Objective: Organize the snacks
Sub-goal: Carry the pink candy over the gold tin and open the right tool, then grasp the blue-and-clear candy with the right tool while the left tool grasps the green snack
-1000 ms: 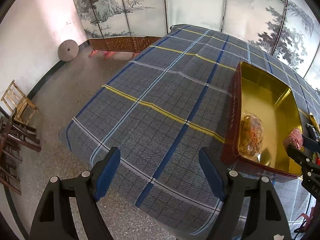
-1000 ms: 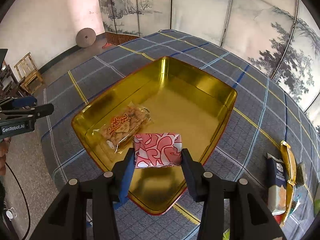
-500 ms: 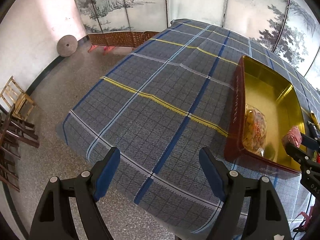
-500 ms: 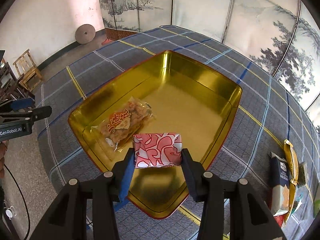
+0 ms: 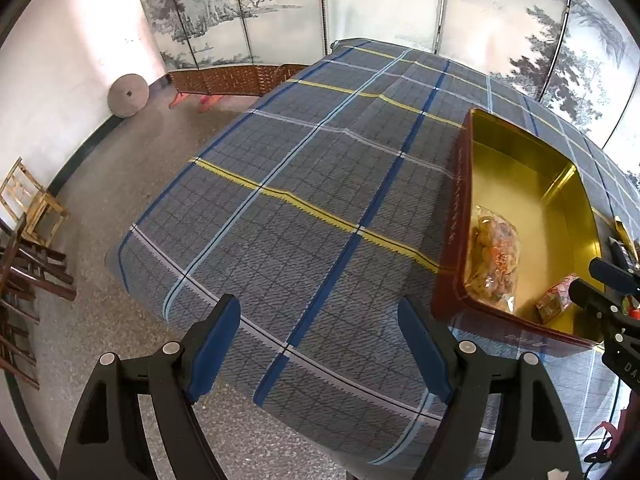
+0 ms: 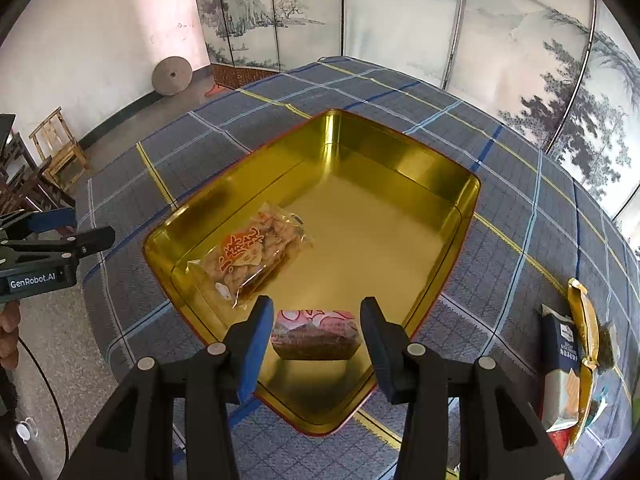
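A gold tin (image 6: pixel 400 184) with red outer walls (image 5: pixel 460 220) sits on the blue plaid tablecloth. Inside it, by the left wall, lies a clear bag of crackers (image 6: pixel 256 252) (image 5: pixel 494 258). My right gripper (image 6: pixel 316 306) hovers over the tin's near corner, shut on a pink-and-white snack packet (image 6: pixel 316 332). That packet tilts forward and down, showing its shaded underside, and the left wrist view catches it (image 5: pixel 554 300) at the right gripper's tips (image 5: pixel 600 284). My left gripper (image 5: pixel 318 320) stands open over bare cloth to the left of the tin, with nothing between its fingers. It also shows side-on (image 6: pixel 60 236).
Several snack bags (image 6: pixel 564 360) lie on the cloth right of the tin, one of them gold (image 6: pixel 584 320). The table's near-left edge drops to a speckled floor (image 5: pixel 120 184). Wooden chairs (image 5: pixel 28 208) stand at the far left. A painted folding screen (image 6: pixel 400 20) runs behind the table.
The pink packet has tipped forward and lower between the right fingers, where before it faced the camera flat. The left gripper has barely shifted and is still open.
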A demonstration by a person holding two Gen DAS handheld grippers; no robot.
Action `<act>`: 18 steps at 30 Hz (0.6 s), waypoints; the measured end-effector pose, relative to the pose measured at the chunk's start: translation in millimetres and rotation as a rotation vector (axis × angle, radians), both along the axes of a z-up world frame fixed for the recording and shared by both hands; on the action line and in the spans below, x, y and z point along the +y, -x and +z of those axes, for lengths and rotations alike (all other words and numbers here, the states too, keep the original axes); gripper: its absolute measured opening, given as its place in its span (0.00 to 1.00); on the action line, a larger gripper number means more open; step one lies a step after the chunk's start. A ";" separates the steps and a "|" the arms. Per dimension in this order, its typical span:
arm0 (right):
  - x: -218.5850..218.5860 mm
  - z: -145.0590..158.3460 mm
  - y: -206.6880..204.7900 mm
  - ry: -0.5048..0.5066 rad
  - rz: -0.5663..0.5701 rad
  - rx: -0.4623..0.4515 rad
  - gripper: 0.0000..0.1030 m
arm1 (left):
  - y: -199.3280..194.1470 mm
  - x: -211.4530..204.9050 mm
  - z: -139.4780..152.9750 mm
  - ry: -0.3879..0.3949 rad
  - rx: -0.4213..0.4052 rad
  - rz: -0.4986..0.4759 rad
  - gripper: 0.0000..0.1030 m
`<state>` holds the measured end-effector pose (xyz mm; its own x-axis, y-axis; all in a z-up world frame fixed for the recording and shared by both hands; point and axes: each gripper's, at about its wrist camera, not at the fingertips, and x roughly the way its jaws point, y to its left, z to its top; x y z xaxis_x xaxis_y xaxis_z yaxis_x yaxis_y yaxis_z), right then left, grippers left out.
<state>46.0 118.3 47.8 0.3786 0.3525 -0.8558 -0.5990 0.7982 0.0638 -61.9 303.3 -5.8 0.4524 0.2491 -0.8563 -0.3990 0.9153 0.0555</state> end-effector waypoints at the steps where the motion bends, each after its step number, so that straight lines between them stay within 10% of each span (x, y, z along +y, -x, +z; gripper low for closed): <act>1: -2.0 1.0 0.1 -0.006 -0.003 0.001 0.45 | -0.5 -2.3 1.0 0.000 -0.002 -0.004 0.76; 18: -109.5 23.2 -13.2 -0.043 -0.203 -0.050 0.45 | -25.6 -77.3 16.1 0.004 -0.029 -0.168 0.76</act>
